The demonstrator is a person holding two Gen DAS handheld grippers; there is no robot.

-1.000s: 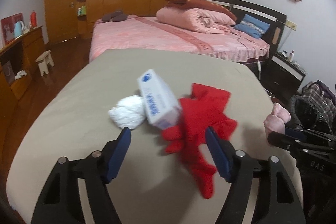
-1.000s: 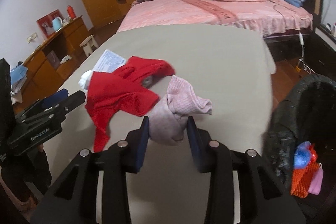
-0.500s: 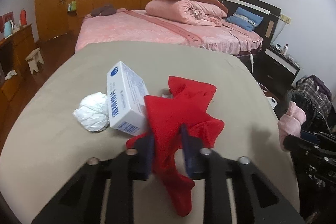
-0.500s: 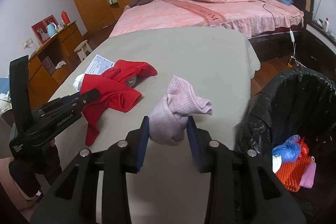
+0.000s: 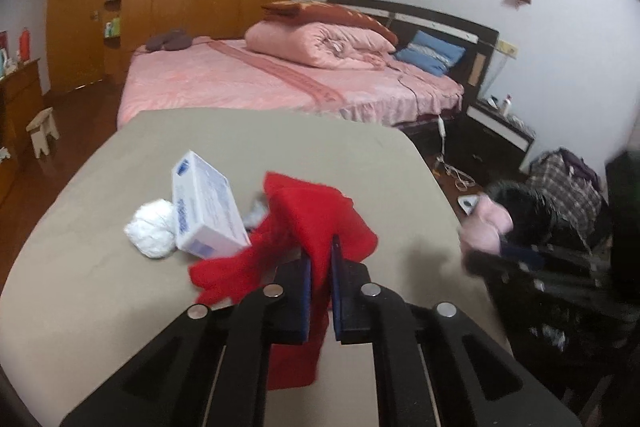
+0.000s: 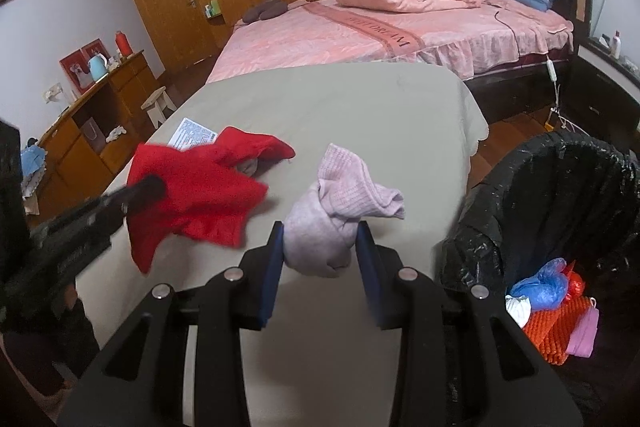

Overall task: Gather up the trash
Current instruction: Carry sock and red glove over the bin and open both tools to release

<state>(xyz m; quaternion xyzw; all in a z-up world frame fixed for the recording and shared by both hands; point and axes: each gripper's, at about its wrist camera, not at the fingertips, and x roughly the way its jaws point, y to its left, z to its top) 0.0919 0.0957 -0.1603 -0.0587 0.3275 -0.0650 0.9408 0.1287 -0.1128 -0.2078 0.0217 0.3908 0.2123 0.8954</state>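
Bedroom: beige-covered table before one pink bed; one black-lined bin at the table's right. Table holds one white box and one white wad. Left gripper clamps one red cloth; right gripper grips one pink sock near the bin.

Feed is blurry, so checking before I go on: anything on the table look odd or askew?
Yes. The white box sits tilted, propped on the crumpled tissue and the red cloth, not flat. The left gripper has that cloth pinched, so pulling may tip the box. The right gripper holds the pink sock.
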